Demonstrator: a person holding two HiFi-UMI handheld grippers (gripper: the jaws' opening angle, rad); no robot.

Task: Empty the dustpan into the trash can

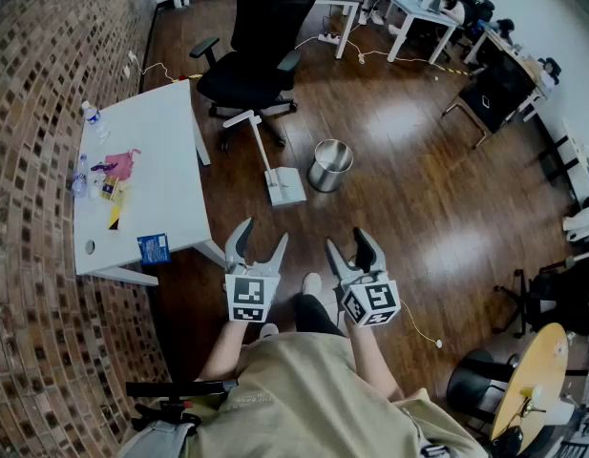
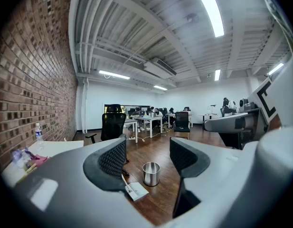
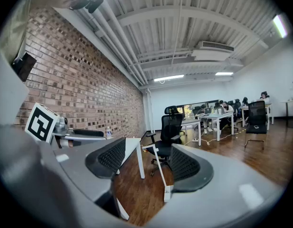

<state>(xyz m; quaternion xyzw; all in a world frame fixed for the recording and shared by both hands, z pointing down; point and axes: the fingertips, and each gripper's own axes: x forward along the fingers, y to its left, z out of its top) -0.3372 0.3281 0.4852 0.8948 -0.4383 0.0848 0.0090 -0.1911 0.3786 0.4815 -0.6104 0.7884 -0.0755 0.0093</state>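
Though beside trash can [image 1: 329, 165], dustpan [image 1: 286, 188] untouched

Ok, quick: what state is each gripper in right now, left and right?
Left gripper: open, nothing between its jaws.
Right gripper: open, holding nothing.

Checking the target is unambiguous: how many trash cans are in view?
1: the trash can stands on the floor beside the dustpan, near the black chair. Others could be hidden behind the far desks.

Shiny metal trash can [image 1: 329, 164] on glossy wood floor [image 1: 409, 170], matt white plastic dustpan [image 1: 285, 186], rough brick wall [image 1: 27, 160].
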